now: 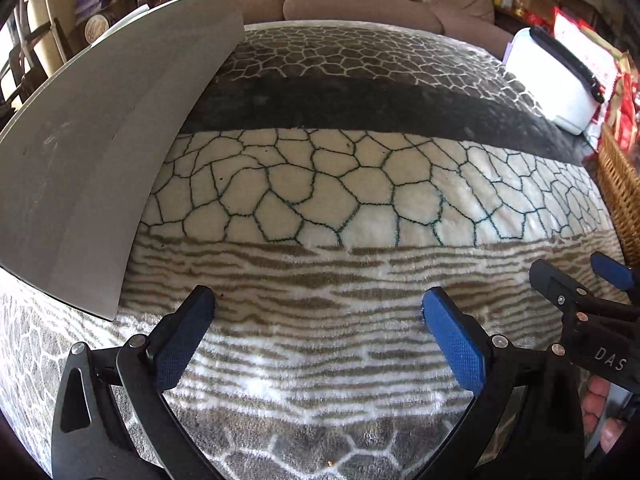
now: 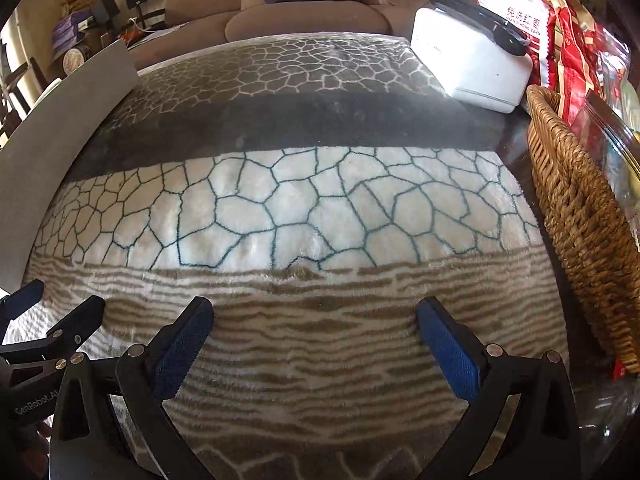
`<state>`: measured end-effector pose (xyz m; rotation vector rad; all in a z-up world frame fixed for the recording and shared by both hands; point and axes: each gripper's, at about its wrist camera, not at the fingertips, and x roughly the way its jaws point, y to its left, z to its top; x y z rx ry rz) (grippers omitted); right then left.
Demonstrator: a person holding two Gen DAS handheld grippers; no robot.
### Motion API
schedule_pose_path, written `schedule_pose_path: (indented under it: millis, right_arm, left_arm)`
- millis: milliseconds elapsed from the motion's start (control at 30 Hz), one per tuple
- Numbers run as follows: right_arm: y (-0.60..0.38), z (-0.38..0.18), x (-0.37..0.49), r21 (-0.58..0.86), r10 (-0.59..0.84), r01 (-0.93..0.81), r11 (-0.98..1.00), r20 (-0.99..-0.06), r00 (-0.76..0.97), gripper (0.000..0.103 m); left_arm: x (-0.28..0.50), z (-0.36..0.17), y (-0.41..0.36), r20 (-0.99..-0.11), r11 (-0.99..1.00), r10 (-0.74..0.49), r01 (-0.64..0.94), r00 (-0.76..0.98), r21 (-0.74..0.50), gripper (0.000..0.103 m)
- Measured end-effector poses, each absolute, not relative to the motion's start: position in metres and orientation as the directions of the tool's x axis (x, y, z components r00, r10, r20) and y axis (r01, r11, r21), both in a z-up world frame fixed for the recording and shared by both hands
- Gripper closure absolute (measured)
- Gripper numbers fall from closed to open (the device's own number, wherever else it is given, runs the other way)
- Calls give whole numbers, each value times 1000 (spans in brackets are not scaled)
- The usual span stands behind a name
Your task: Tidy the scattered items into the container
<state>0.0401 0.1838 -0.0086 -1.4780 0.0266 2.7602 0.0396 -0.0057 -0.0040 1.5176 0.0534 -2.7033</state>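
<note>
Both tools are matte black plastic frames with triangular cut-outs and round silver rivets at the pivots. The left gripper (image 1: 318, 334) carries fingers faced with textured blue pads (image 1: 456, 344), and so does the right gripper (image 2: 314, 342) (the same build exactly). White lettering marks the bodies: "DAS" on one, "GenRobot" on the other.

wicker basket (image 2: 580, 216) cut by right edge, its contents unclear, grey board (image 1: 80, 152) cropped at left
</note>
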Motion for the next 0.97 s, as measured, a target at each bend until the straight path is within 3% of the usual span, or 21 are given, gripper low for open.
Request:
schedule_pose_path:
  millis: [967]
  right_arm:
    - [182,-11,47,-13,24,-23,-1000,-803,-595,0]
  left_arm:
    - [43,-5,-4,-828,-999,-19,47,-561,-8,0]
